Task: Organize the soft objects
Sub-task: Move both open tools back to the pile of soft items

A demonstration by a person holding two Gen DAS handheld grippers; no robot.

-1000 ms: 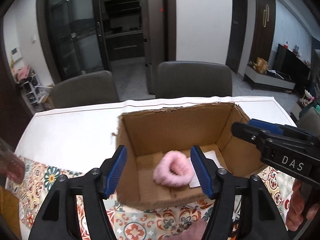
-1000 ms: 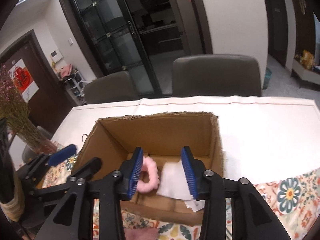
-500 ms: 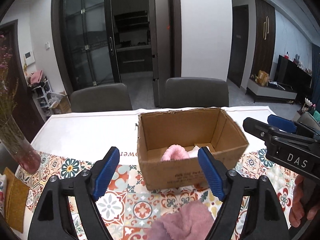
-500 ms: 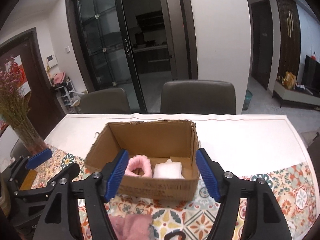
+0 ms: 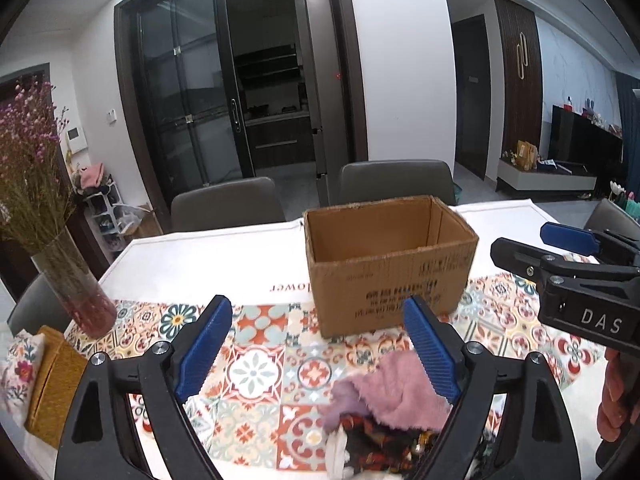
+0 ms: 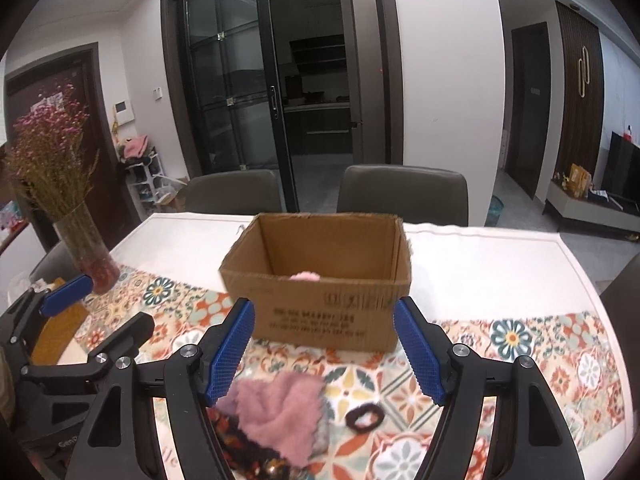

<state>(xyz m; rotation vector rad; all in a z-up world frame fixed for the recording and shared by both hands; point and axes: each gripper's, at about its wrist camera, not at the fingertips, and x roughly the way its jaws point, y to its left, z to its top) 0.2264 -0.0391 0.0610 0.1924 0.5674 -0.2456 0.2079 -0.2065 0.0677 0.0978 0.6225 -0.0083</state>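
Note:
An open cardboard box [image 5: 388,268] [image 6: 320,296] stands on the patterned runner. A fluffy pink item [image 6: 306,277] peeks over its near wall in the right wrist view. A pink towel [image 5: 400,394] [image 6: 280,412] lies on a pile of dark patterned fabric [image 5: 376,440] near the front of the table. A dark hair tie [image 6: 365,417] lies right of it. My left gripper [image 5: 318,354] is open and empty above the pile's left. My right gripper [image 6: 324,354] is open and empty above the pile, and it also shows in the left wrist view [image 5: 568,248].
A glass vase of pink flowers [image 5: 76,292] [image 6: 90,256] stands at the table's left. A yellow cloth [image 5: 52,392] lies at the left edge. Two grey chairs [image 5: 394,182] stand behind the table [image 6: 500,264].
Both grippers have pulled back and up from over the box toward the table's near edge. The box now looks farther away and the towel pile has come into view.

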